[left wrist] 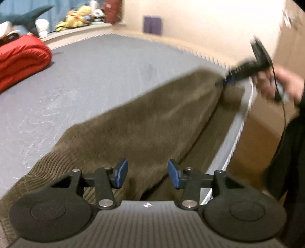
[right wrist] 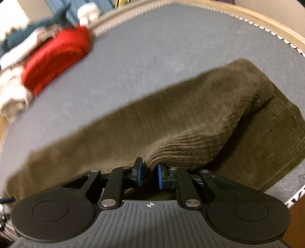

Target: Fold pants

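Olive-brown corduroy pants (left wrist: 152,122) lie on a grey mattress (left wrist: 95,76) along its right edge. My left gripper (left wrist: 147,173) is open just above the near end of the pants, holding nothing. My right gripper (left wrist: 225,81) shows at the far end in the left wrist view, lifting the top layer of the pants. In the right wrist view the right gripper (right wrist: 150,176) is shut on a raised fold of the pants (right wrist: 181,122), with a lower layer lying flat at the right. The frames are motion-blurred.
A red folded blanket (left wrist: 22,59) lies at the mattress's far left, and also shows in the right wrist view (right wrist: 57,57). Plush toys (left wrist: 80,17) sit on a ledge behind. The mattress edge (left wrist: 240,129) drops off at right, where the person's hand (left wrist: 282,85) is.
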A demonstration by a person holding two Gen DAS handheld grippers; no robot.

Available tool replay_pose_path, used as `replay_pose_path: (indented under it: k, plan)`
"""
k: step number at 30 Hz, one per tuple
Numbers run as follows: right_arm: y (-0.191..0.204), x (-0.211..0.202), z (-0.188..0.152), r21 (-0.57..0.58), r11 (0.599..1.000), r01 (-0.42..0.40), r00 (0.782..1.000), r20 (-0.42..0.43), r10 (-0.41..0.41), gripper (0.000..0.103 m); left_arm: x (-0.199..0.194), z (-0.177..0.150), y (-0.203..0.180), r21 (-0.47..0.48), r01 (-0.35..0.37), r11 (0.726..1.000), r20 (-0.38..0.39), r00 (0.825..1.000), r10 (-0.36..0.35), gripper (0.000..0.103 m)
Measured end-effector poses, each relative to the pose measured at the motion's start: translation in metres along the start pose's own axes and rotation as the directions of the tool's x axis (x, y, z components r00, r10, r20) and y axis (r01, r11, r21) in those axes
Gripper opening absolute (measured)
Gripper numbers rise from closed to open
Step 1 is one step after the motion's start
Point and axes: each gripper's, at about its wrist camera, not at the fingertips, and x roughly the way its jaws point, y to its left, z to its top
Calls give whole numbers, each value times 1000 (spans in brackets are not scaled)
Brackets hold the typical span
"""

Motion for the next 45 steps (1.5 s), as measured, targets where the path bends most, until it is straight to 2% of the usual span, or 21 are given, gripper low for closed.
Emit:
replay_pose_path:
  k: [2, 4, 5, 6, 9, 11, 13, 15, 18, 22, 35, 39, 43, 45]
  plan:
    - [3, -9, 9, 30, 999, -19, 999, 26, 19, 23, 3, 7, 0, -45, -24, 999, 22, 999, 25, 52]
    - [5, -23, 9, 31, 999, -28, 997, 77, 25, 34, 8, 9, -2, -51, -69, 996, 25, 997, 71, 52]
    - [4, -30, 8, 34, 999, -10, 994, 113, 6, 45, 11, 10, -4, -49, -98, 994, 25, 995, 99, 52]
    - [2, -38, 11, 38, 999, 15, 988, 156, -21, 52, 14, 12, -5, -48, -116, 992, 23, 993, 118, 52]
    - [-9, -48, 15, 50, 996, 69, 963, 258, -80, 52, 22, 16, -3, -75, -145, 987, 18, 989, 147, 52]
    - [-24, -44, 15, 77, 988, 132, 939, 309, -149, 52, 25, 18, -3, -88, -169, 982, 14, 985, 171, 52]
    - [-38, -33, 11, 90, 974, 208, 924, 308, -225, 52, 27, 20, -2, -105, -194, 975, 9, 980, 196, 52]
    - [-49, -21, 7, 114, 963, 243, 926, 269, -265, 52, 28, 21, 2, -127, -212, 969, 7, 977, 215, 52]
    - [-58, -15, 4, 139, 965, 224, 935, 249, -253, 52, 28, 25, 7, -155, -230, 961, 8, 972, 234, 53]
    - [-63, -15, 5, 139, 960, 243, 923, 270, -273, 52, 25, 30, 7, -170, -235, 957, 19, 970, 242, 56]
    - [-50, -14, 1, 159, 960, 229, 917, 295, -267, 55, 26, 28, 2, -152, -225, 962, 15, 973, 230, 56]
    - [-55, -23, 1, 212, 951, 226, 896, 336, -288, 55, 23, 27, 5, -162, -228, 960, 25, 972, 235, 56]
    - [-76, -48, 1, 332, 924, 191, 853, 410, -323, 55, 21, 28, 5, -168, -220, 961, 30, 973, 228, 55]
    - [-92, -56, -1, 394, 903, 170, 842, 418, -341, 55, 22, 28, 3, -156, -210, 965, 30, 976, 217, 46]
